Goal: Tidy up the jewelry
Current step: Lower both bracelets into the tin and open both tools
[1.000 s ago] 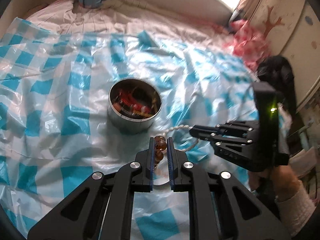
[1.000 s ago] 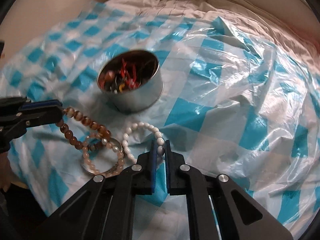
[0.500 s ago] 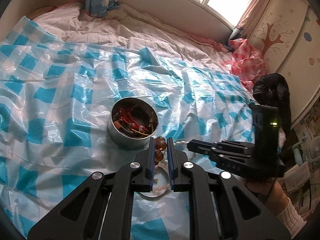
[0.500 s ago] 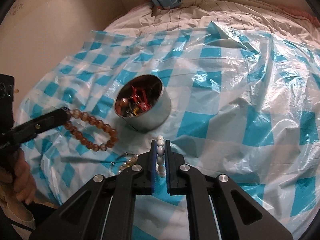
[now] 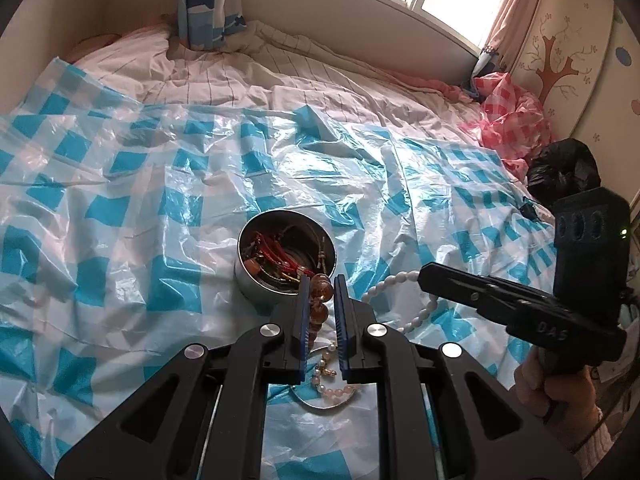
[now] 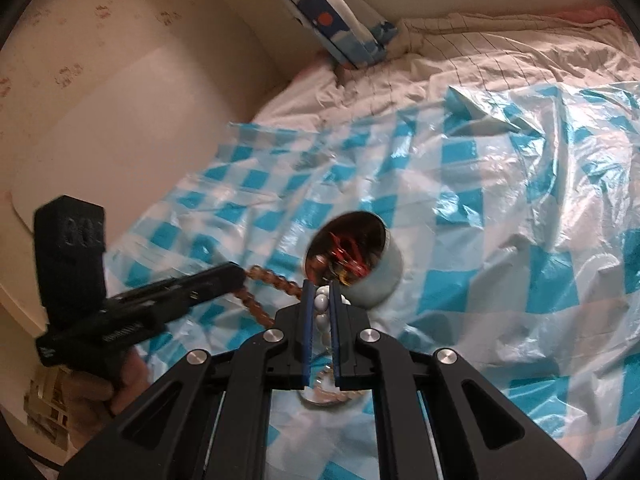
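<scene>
Two hand-held grippers lift bead strands above a bed covered by a blue-and-white checked plastic sheet (image 5: 120, 208). The left gripper (image 5: 321, 294) is clamped on a strand of amber-brown beads (image 5: 320, 288), pinched between its blue-lined fingers (image 5: 303, 312) so that the rest of the strand hangs free; in the right wrist view the same brown strand (image 6: 276, 282) trails from the left gripper toward the sheet. The right gripper (image 6: 321, 300) is clamped on a strand of white oval beads (image 6: 321, 302), whose loop droops below it in the left wrist view (image 5: 400, 278). Both strands are held near one end, probably so that each comes up separately from the other and from the pieces left behind. A round metal tin (image 5: 286, 258), standing on the sheet just ahead of both grippers, already holds red cord and other small pieces, and appears to be the collecting container. A pale pink bead bracelet (image 5: 334, 384) and a thin silver bangle (image 5: 324, 406) lie on the sheet below the left gripper, not yet collected. Judged from this arrangement, the step in hand is carrying both strands over the tin; a hanging loop could catch on the rim. A crumpled pink checked bag (image 5: 512, 120) lies well apart, at the bed's far edge.
</scene>
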A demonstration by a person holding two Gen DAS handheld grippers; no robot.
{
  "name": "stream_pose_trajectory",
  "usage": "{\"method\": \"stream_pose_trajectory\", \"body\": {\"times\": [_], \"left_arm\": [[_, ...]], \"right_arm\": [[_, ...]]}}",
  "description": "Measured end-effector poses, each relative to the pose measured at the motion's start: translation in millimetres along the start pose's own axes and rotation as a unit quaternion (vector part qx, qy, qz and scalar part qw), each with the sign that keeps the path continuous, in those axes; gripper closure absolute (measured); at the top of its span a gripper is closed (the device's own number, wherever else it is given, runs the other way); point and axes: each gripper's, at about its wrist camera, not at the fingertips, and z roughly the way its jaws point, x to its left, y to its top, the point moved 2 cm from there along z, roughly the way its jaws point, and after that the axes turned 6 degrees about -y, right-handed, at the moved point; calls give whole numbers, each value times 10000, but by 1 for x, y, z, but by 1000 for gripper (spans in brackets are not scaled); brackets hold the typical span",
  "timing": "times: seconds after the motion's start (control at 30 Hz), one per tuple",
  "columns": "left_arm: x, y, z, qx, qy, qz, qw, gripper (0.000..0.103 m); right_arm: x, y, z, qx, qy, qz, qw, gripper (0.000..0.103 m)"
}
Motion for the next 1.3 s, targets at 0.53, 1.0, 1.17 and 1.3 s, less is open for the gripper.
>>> {"method": "stream_pose_trajectory", "body": {"times": [0.53, 1.0, 1.17, 1.3], "left_arm": [[3, 10, 0, -139, 220, 142, 9996, 92], [20, 28, 6, -320, 132, -123, 9993, 92], [26, 30, 13, -351, 83, -325, 9988, 92], [32, 32, 18, -390, 81, -497, 9980, 92]], "right_arm": [[5, 8, 8, -139, 269, 42, 9995, 94], [6, 25, 23, -440, 489, 144, 9977, 94], [7, 26, 32, -492, 475, 204, 9975, 94], [6, 28, 39, -543, 394, 257, 9974, 94]]}}
